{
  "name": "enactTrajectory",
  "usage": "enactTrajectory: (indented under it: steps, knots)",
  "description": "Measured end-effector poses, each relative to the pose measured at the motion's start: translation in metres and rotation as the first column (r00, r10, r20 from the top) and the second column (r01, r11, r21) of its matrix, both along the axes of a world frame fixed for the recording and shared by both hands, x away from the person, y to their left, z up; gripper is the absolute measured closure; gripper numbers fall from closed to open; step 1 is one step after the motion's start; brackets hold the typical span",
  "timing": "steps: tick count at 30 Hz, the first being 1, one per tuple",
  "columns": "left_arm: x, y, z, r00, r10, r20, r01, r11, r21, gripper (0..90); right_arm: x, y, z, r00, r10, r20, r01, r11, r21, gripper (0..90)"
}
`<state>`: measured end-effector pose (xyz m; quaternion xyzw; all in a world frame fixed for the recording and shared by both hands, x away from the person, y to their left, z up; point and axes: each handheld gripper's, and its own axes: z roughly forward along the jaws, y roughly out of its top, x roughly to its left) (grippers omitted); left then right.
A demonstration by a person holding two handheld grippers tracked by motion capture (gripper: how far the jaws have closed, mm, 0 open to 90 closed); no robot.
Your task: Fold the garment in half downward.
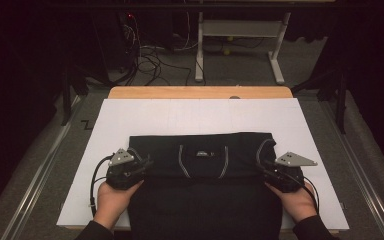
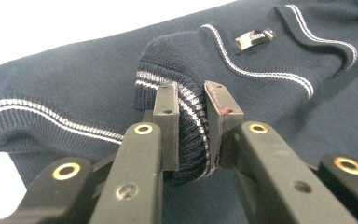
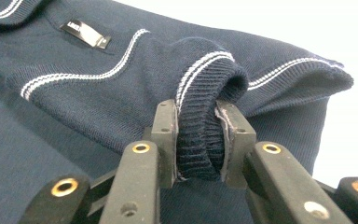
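Navy knit sweater (image 1: 202, 165) lies centred on white sheet (image 1: 200, 117). Left gripper (image 2: 191, 100) and right gripper (image 3: 198, 116) each clamp a ribbed cuff; soft, limp, light — grip ribbing.

A white sheet (image 1: 195, 117) covers most of the wooden table (image 1: 200, 92), whose bare far edge shows beyond it. Behind, on the grey carpet (image 1: 240, 67), a tangle of black cables (image 1: 150, 62) lies beside a white desk frame (image 1: 240, 37).
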<state>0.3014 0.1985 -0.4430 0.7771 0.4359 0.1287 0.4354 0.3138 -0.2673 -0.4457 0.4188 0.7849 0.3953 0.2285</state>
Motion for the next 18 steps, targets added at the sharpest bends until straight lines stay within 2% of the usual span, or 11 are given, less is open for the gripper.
enactTrajectory:
  steps: [7, 18]
  knots:
    - [-0.016, 0.003, -0.006, 0.9997, -0.018, -0.015, 0.018, 0.9997, 0.014, 72.3, -0.020, -0.002, -0.003, 0.9998, 0.021, -0.008, -0.021, 0.9998, 0.007, 72.4]
    - [-0.039, 0.006, -0.018, 0.9976, -0.042, -0.055, 0.042, 0.9990, -0.017, 72.2, -0.042, -0.006, -0.012, 0.9994, 0.025, -0.024, -0.025, 0.9997, 0.005, 72.1]
